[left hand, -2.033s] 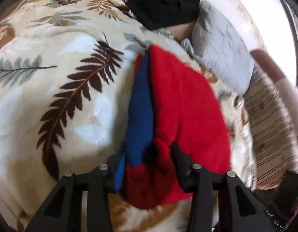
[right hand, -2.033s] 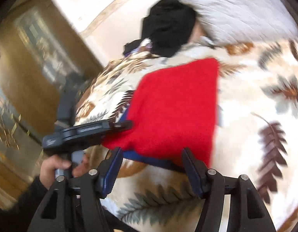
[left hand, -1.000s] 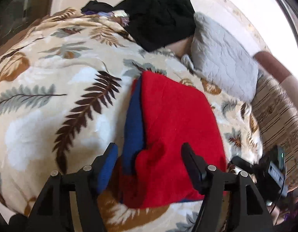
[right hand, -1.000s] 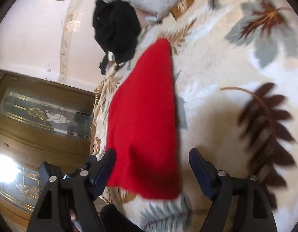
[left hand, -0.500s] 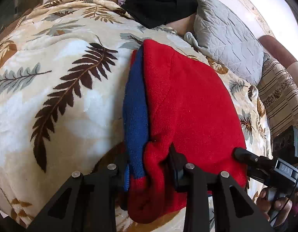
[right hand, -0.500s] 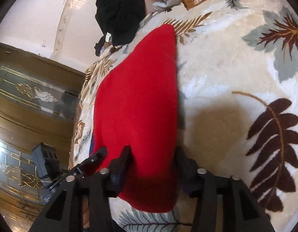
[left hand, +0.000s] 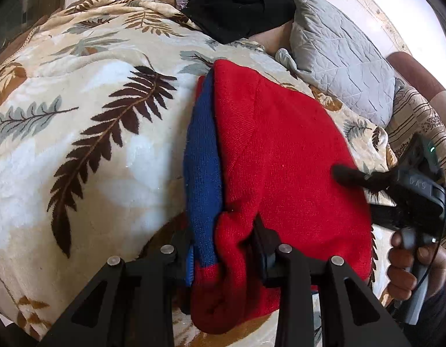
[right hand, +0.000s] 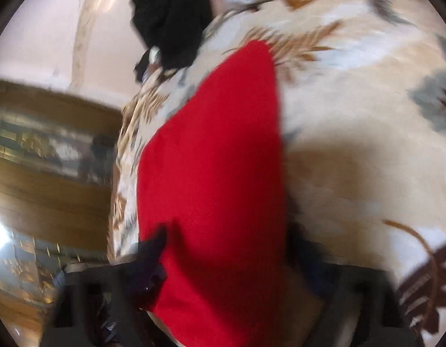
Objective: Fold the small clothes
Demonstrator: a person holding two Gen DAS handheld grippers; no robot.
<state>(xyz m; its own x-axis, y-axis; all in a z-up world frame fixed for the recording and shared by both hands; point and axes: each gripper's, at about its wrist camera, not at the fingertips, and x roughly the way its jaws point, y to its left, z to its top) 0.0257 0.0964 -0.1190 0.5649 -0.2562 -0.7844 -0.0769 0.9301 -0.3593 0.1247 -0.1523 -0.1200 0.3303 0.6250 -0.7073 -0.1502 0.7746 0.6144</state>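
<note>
Left hand-held gripper (left hand: 223, 248) is pinching the near edge of the red and blue knit garment (left hand: 280, 156): fabric is bunching between its two fingers, pads pressing in from both sides. The garment is lying folded on the leaf-print blanket (left hand: 86, 121), stretching straight ahead of the gripper, red layer on top, blue strip showing along its left side. Far ahead, a black clothes pile (left hand: 237, 3); ahead and to the right, a grey quilted pillow (left hand: 338, 57). At right, the right hand-held gripper (left hand: 347, 177) is reaching onto the red edge, with a hand (left hand: 411, 266) wrapping its handle.

Right wrist view, blurred: the right hand-held gripper (right hand: 225, 263) has just been closing, and the same garment (right hand: 217, 159) is sitting between its fingers, its near end filling the gap; both fingers are touching the cloth, so it is gripping it. The garment is running ahead. Blanket (right hand: 353, 115) to the right, black pile (right hand: 170, 14) far ahead, wooden panelling (right hand: 49, 190) to the left.
</note>
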